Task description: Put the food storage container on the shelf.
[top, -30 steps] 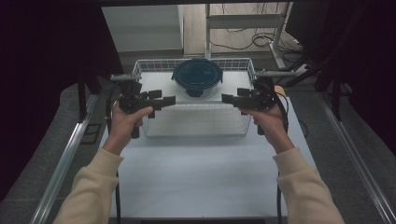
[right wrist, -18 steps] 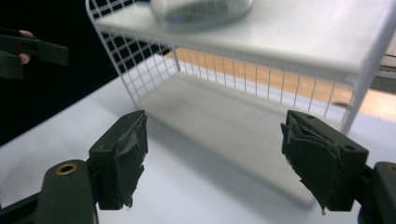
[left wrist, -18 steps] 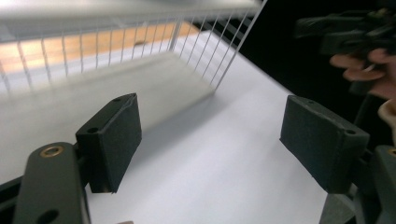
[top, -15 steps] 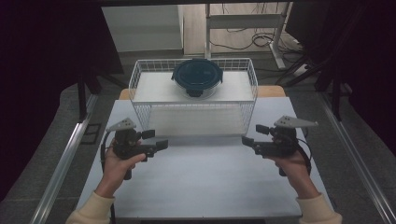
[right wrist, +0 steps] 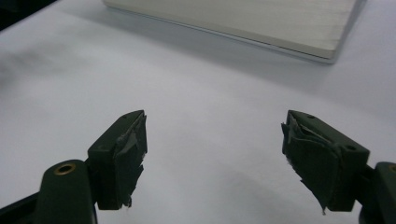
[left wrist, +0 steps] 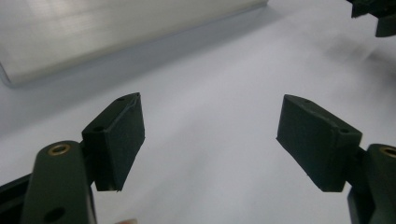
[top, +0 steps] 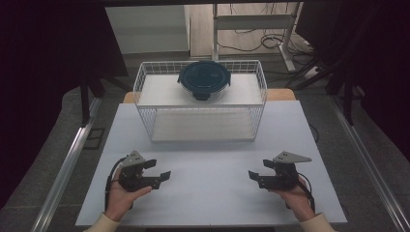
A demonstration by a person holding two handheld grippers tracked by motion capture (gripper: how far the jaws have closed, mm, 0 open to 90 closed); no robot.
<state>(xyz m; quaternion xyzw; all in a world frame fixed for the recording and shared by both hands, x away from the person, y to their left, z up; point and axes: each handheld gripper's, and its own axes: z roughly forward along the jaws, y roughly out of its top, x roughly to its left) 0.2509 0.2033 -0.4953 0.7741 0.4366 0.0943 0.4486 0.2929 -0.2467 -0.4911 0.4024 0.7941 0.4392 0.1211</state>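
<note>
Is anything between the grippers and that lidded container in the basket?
Yes: the basket's near wire wall stands between both grippers, left and right, and the container. The table stretch before it is bare. The basket's top is open, so reaching over looks feasible.

Bright white table [top: 212, 169], dark surroundings, soft shadows, blurred close-up backgrounds

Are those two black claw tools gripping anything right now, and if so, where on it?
Nothing is held. The left gripper and the right gripper both have open jaws with bare white table between them; the lidded container sits untouched in the wire basket.
</note>
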